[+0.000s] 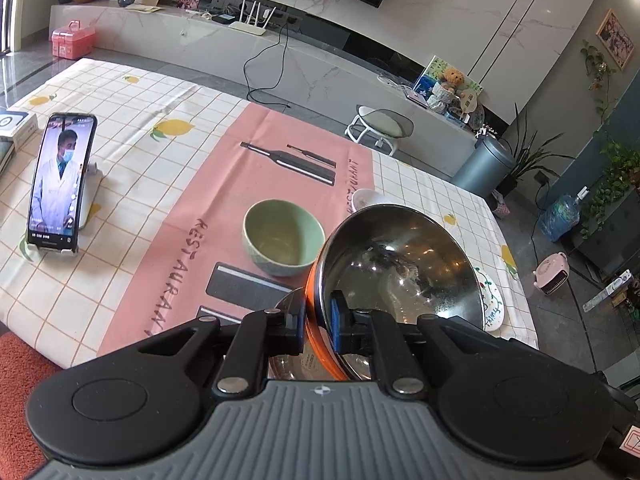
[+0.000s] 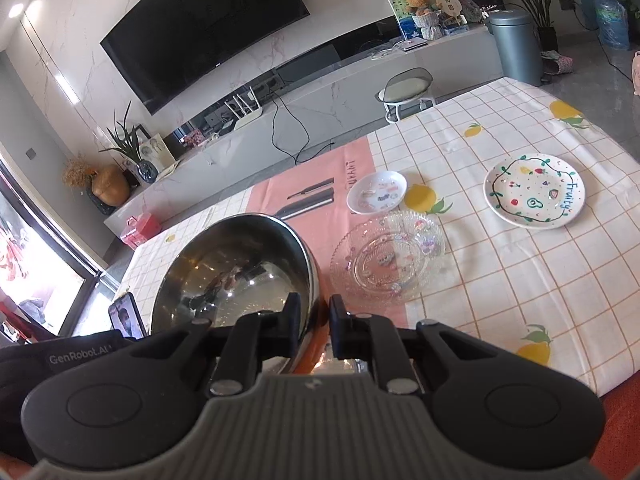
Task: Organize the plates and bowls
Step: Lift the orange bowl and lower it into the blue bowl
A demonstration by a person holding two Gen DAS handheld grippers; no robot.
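Observation:
My left gripper (image 1: 318, 320) is shut on the rim of a steel bowl with an orange outside (image 1: 404, 268), held tilted above the table. My right gripper (image 2: 316, 326) is shut on the rim of a steel bowl with an orange outside (image 2: 236, 268), also tilted; I cannot tell if it is the same bowl. A green bowl (image 1: 283, 237) stands upright on the pink mat just beyond the left gripper. A clear glass plate (image 2: 387, 258), a small white saucer (image 2: 377, 192) and a white "Fruity" plate (image 2: 534, 190) lie flat on the table.
A phone (image 1: 60, 182) on a stand plays a video at the table's left. The checked tablecloth (image 2: 520, 280) covers the table, with a pink mat (image 1: 192, 216) in the middle. A white stool (image 2: 408, 92) and a grey bin (image 2: 516, 46) stand beyond the far edge.

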